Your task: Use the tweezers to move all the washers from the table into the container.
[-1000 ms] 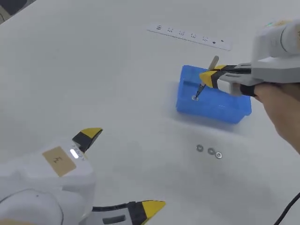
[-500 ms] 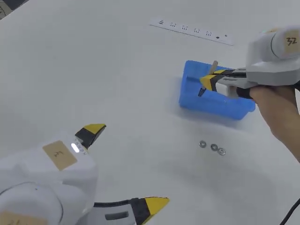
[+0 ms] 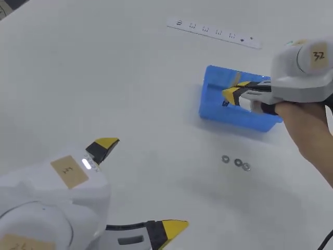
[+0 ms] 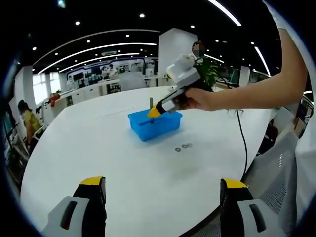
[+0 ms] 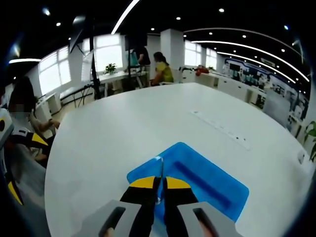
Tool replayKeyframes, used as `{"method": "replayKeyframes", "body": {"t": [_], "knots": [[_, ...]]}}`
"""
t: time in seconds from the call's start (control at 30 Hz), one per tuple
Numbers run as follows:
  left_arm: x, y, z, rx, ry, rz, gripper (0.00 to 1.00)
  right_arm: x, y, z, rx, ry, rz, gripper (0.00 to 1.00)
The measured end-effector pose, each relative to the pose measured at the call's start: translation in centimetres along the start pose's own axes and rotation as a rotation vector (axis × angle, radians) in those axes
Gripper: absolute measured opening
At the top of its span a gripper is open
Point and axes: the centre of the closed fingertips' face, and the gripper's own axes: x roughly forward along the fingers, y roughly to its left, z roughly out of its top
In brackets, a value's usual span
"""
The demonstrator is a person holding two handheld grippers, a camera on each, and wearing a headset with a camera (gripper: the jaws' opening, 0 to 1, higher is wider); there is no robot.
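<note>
White table (image 3: 130,78), tweezers (image 5: 160,170) over blue container (image 3: 208,110)

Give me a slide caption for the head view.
Right tool holds tweezers over the blue container; three washers lie on the white table.

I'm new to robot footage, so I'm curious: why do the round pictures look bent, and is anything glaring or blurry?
Left gripper view: the fisheye lens bows the ceiling lights and the table edge; the blue container looks crisp. Right gripper view: same bowing, the windows glare white, the tweezers close to the lens look slightly soft. Head view: straight lines, even light, the washers small but distinct.
</note>
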Motion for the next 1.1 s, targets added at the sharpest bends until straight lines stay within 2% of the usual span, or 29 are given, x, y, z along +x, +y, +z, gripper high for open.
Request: {"method": "replayKeyframes", "body": {"t": [0.13, 0.33, 0.5, 0.67, 0.9, 0.97, 1.1], "knots": [[0.0, 0.0, 0.0, -0.003, -0.001, -0.001, 0.99, -0.1, -0.2, 0.2, -0.001, -0.003, -0.017, 0.02], [0.0, 0.1, 0.0, 0.003, -0.003, 0.002, 0.99, -1.3, -0.3, 1.5, 0.004, -0.032, -0.021, 0.02], [-0.1, 0.0, 0.2, 0.006, -0.01, -0.001, 0.99, -3.0, -0.1, 3.6, 0.028, -0.101, -0.027, 0.02], [-0.1, 0.0, 0.3, 0.009, -0.015, -0.001, 0.99, -5.1, 1.0, 5.2, 0.058, -0.164, -0.016, 0.02], [-0.1, 0.0, 0.2, 0.02, -0.009, 0.002, 0.96, -6.7, 2.8, 4.8, 0.047, -0.174, -0.003, 0.01], [-0.1, -0.2, 0.3, 0.01, -0.014, -0.01, 0.98, -6.6, 2.1, 4.4, 0.044, -0.167, -0.003, 0.01], [-0.1, -0.1, 0.2, 0.008, -0.013, -0.009, 0.99, -7.0, 2.8, 3.5, 0.082, -0.173, 0.009, 0.02]]}}
